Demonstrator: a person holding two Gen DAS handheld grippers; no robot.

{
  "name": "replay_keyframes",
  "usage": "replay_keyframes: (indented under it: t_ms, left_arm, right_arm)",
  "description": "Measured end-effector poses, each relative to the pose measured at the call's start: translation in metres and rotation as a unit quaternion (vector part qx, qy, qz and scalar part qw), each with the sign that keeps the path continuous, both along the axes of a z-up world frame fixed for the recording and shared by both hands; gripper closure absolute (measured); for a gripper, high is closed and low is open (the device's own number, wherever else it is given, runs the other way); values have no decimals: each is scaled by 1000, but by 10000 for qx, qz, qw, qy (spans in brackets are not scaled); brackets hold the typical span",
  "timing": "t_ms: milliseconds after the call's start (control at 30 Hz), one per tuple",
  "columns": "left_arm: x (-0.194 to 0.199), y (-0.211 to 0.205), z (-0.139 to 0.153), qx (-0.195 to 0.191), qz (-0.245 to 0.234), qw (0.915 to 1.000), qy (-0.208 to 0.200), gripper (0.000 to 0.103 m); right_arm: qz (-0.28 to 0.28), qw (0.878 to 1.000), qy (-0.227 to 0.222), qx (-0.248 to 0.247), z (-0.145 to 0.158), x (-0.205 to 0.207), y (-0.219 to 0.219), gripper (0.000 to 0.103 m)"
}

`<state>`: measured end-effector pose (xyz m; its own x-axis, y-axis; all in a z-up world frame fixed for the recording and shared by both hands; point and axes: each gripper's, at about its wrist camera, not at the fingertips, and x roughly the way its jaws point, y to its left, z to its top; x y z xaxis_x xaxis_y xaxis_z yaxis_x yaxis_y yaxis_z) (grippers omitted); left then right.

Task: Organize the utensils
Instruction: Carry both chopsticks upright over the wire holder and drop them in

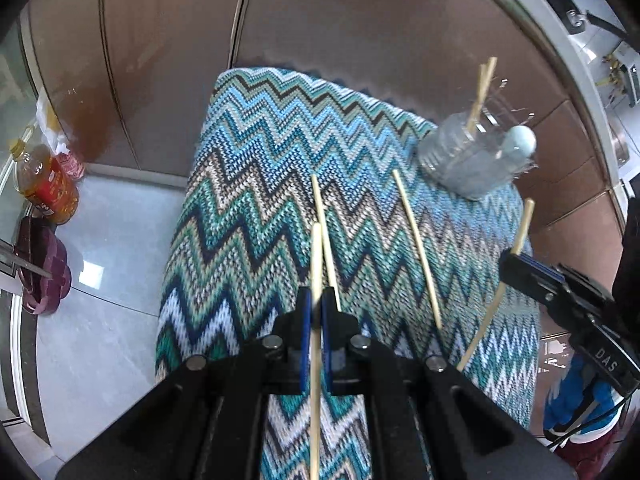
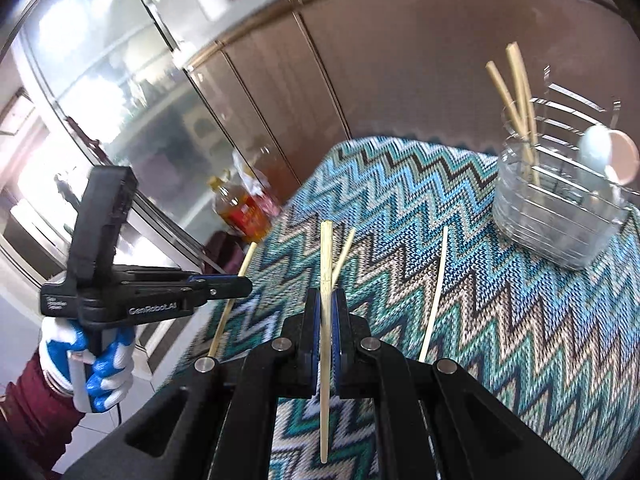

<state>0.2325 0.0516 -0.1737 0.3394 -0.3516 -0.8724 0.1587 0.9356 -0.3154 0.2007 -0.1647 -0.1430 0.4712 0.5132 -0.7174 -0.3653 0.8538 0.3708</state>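
- Zigzag-patterned cloth [image 1: 248, 184] covered the surface, before brown cabinet doors [image 1: 168, 60].
- Left gripper [image 1: 317, 300] and right gripper [image 2: 327, 304] each clamped one chopstick.
- Clear holder [image 2: 560, 216], at the cloth's far right corner, held chopsticks.
- Oil bottle [image 1: 44, 184] stood on the floor.

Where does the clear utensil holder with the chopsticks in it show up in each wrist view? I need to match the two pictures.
Left wrist view: the clear utensil holder sits upper right, at the far right corner of the zigzag cloth, beyond the right gripper.
Right wrist view: clear utensil holder at the right edge, far end of the zigzag cloth.
Shared landmark: the oil bottle on the floor, left of the cloth.
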Motion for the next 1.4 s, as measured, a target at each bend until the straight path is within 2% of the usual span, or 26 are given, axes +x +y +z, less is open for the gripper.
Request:
replay_keyframes:
  t_ms: [233, 467, 567, 867, 1033, 1167, 1300, 1400]
  left_arm:
    - [-39, 6, 40, -161, 32, 9984, -549, 98]
    - [-68, -7, 84, -213, -32, 9914, -1295, 98]
    - [-72, -22, 101, -268, -89, 9867, -1602, 98]
    - [-42, -69, 144, -446, -28, 9696, -2407, 98]
    - [-7, -102, 173, -756, 27, 9533, -2925, 98]
    - [26, -129, 196, -1057, 248, 9288, -3543, 98]
    - [57, -151, 201, -1291, 497, 9094, -3922, 98]
    - [77, -169, 195, -1204, 762, 8947, -4233, 98]
  right_arm:
    - [-122, 9976, -628, 278, 36, -57, -10, 98]
    - [-468, 9892, -1384, 140, 66, -101, -35, 98]
    - [-676, 9834, -1681, 67, 77, -108, -48, 98]
    - [-1120, 9632, -2443, -48, 102, -79, -87, 98]
    - [-1311, 9482, -2894, 73, 121, -48, -104, 98]
    - [-1439, 9292, -3403, 115, 141, -12, -116, 98]
    - [-1532, 9171, -3680, 56, 148, 19, -120, 98]
    - [-1587, 9106, -3814, -47, 143, 46, -126, 98]
